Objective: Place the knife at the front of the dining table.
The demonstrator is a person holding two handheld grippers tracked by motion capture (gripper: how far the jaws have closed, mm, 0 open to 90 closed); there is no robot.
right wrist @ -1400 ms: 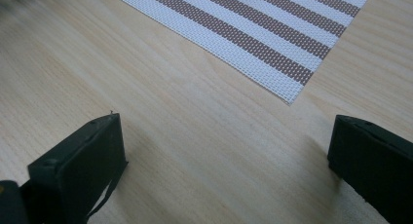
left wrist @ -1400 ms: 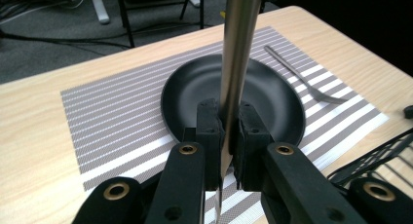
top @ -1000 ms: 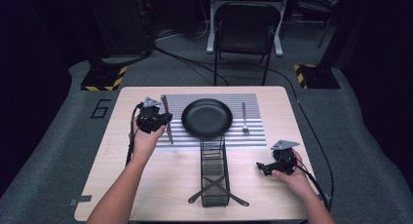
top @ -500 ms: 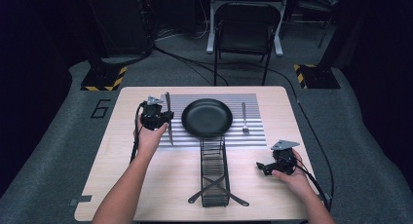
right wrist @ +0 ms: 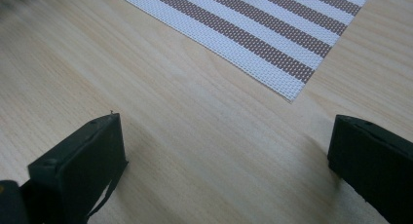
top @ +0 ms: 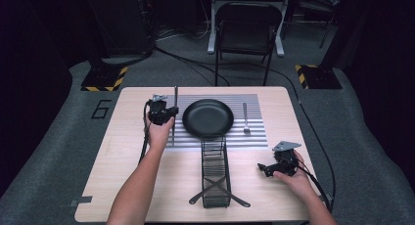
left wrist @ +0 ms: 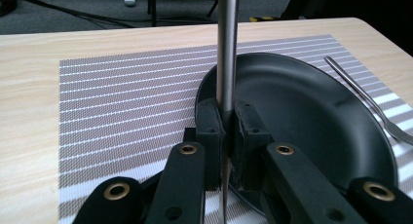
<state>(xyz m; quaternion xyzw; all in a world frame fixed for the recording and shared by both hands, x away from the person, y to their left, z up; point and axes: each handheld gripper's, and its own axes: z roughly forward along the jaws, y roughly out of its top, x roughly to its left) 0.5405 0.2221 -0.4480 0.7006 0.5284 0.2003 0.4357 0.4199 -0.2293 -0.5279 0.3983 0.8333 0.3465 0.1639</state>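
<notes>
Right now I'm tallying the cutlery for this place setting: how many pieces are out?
2. A knife clamped in the left gripper, left of the black plate; a fork on the striped placemat, right of the plate. The wire caddy looks empty.

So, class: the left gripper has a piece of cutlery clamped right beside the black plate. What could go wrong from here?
1. The left gripper clamps the knife on a short stretch of its smooth metal handle, so it could swivel or slip.
2. The knife sits right at the black plate edge; lowering it carelessly could knock the plate on the striped placemat.
3. The fork lies close beside the plate, so a shoved plate might push it.
</notes>
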